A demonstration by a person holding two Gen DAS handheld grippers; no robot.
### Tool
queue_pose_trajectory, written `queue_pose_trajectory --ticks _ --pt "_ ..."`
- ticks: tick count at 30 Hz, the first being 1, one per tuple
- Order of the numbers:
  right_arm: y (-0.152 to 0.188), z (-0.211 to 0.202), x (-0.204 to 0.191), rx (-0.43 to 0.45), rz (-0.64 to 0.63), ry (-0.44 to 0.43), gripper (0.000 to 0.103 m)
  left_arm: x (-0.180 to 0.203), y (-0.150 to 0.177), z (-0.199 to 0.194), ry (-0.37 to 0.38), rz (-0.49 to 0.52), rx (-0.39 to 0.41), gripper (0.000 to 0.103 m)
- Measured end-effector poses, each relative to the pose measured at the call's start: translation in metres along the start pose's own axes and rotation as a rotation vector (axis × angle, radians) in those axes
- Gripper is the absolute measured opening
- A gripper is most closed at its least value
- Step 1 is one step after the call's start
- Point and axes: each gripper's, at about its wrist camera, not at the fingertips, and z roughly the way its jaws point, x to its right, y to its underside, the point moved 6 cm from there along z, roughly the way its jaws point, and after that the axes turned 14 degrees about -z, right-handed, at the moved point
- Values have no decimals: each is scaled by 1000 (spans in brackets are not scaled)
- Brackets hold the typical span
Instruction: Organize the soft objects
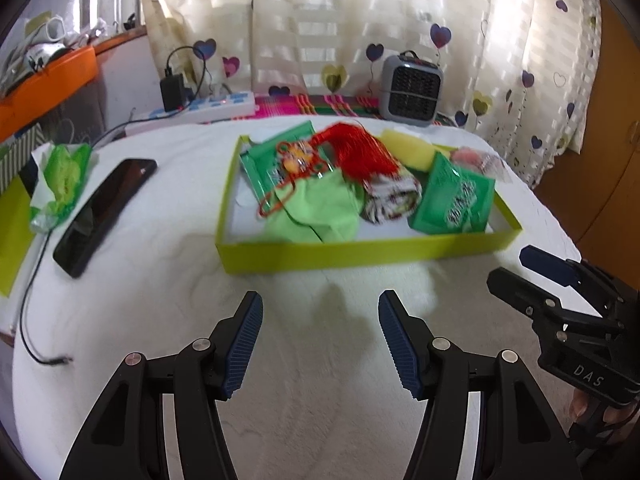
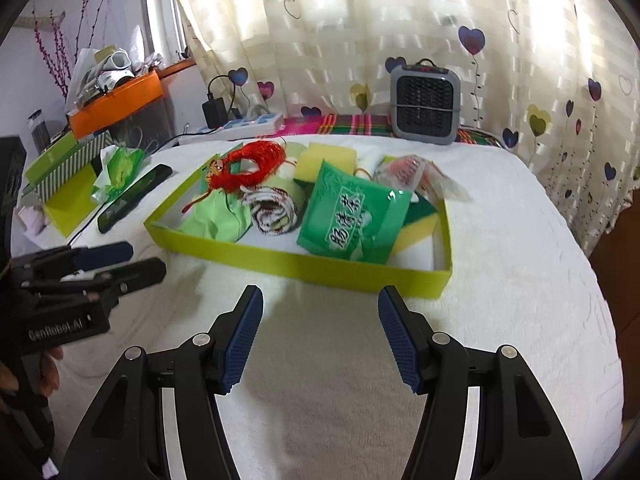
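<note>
A shallow yellow-green box (image 1: 360, 254) (image 2: 300, 266) lies on the white towel-covered table. In it are a red tassel knot (image 1: 356, 152) (image 2: 256, 164), a light green cloth (image 1: 316, 208) (image 2: 216, 216), a rolled patterned cloth (image 1: 392, 196) (image 2: 276, 208), a green sachet (image 1: 456, 200) (image 2: 352, 216), a yellow sponge (image 1: 408, 148) (image 2: 328, 158) and a clear bag (image 1: 476, 160) (image 2: 416, 176). My left gripper (image 1: 320, 300) (image 2: 146, 260) hovers open in front of the box with nothing between its fingers. My right gripper (image 2: 320, 292) (image 1: 514, 266) stands open beside it, also holding nothing.
A black phone (image 1: 104, 216) and a crumpled green-and-white wrapper (image 1: 60, 180) lie left of the box, with a loose cable (image 1: 36, 320) near the table's left edge. A grey heater (image 1: 410, 88) and a power strip (image 1: 208, 104) stand at the back by the curtain.
</note>
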Motion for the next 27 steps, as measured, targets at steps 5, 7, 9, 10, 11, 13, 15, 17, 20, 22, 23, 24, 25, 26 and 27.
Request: queue_pose_trajectory --ticks 5,7,9,10,11,13,15,17,20,22,23,24,25,26,27 --pt "13 0 -2 -36 26 -24 61 4 21 7 -7 -7 -40 60" --pt "20 2 -3 -63 31 -27 61 5 26 9 -18 -11 -52 60" --pt "25 4 -3 -86 31 -17 61 5 29 9 -27 -8 -48 60" --pt "26 4 -4 -93 31 -13 61 6 31 9 -25 -6 -56 60" --pt "29 5 -3 -107 31 -8 61 7 33 10 -25 -7 -63 60" --pt "33 5 -4 -119 33 -7 61 8 36 12 -30 -6 -76 60" --pt "36 5 -4 -137 30 -6 61 8 39 13 -36 -4 -78 60" --pt "40 6 -5 -157 17 10 61 10 42 13 -43 0 -78 60" --pt "46 6 -5 -178 4 29 61 12 44 14 -58 8 -72 60" --pt "48 6 -4 -182 3 42 61 12 45 14 -66 9 -69 60" --pt "48 5 -4 -182 3 44 61 13 46 14 -67 6 -65 60" --pt "48 5 -4 -183 2 47 61 13 46 14 -69 1 -63 60" --pt "49 4 -4 -186 -1 52 61 12 46 13 -73 -8 -57 60" --pt "49 4 -4 -188 -4 57 61 12 46 13 -79 -16 -52 60" --pt "50 4 -4 -190 -6 62 61 12 47 13 -87 -17 -45 60"
